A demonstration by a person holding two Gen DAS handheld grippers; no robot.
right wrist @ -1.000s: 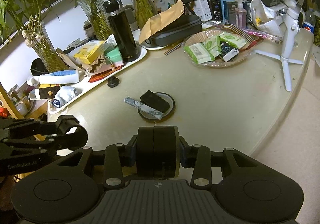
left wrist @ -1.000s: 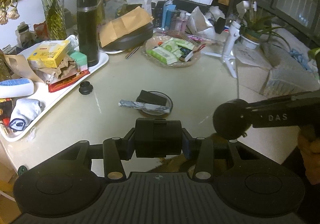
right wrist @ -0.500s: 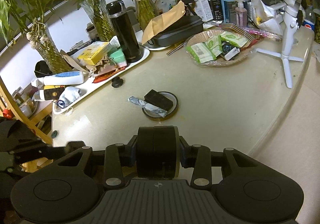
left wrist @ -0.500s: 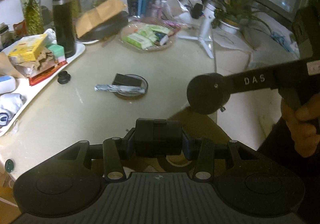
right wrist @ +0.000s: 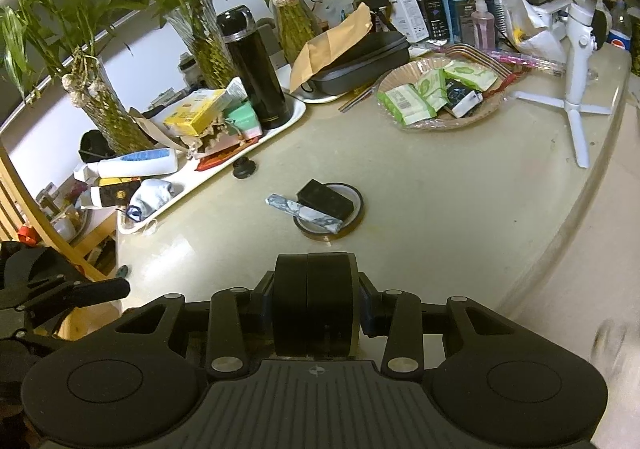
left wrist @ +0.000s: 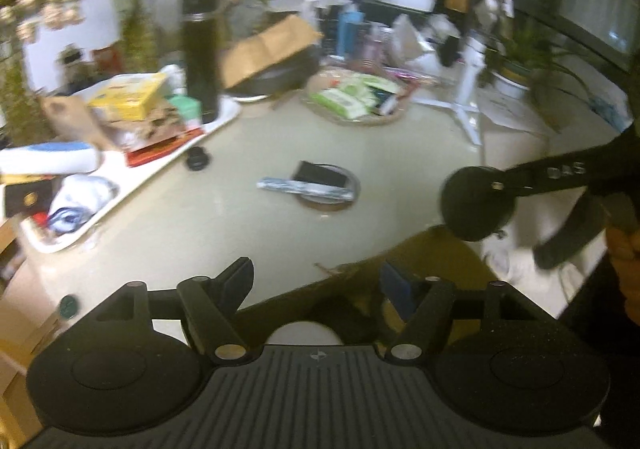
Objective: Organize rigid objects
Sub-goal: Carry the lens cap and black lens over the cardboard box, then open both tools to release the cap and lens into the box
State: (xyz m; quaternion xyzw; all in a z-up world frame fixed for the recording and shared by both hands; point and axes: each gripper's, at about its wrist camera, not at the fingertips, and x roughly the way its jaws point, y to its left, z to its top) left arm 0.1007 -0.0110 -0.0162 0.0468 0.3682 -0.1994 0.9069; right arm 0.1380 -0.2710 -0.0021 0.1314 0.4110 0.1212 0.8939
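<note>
Now your left tongs (left wrist: 316,285) have just been opening, nothing between them, while your right tongs (right wrist: 316,305) sit pressed together and empty. Your targets lie mid-tabletop (right wrist: 460,185): the black block (right wrist: 326,199) rests on the round coaster (right wrist: 352,209), with the marbled bar (right wrist: 304,213) leaning across its near rim. Come in low and straddle one piece squarely, so you don't drag the coaster along. The white tray (right wrist: 288,121) holds the black flask (right wrist: 256,69), yellow box (right wrist: 200,111) and white tube (right wrist: 140,165); the shallow basket (right wrist: 440,125) carries green packets (right wrist: 424,95).
</note>
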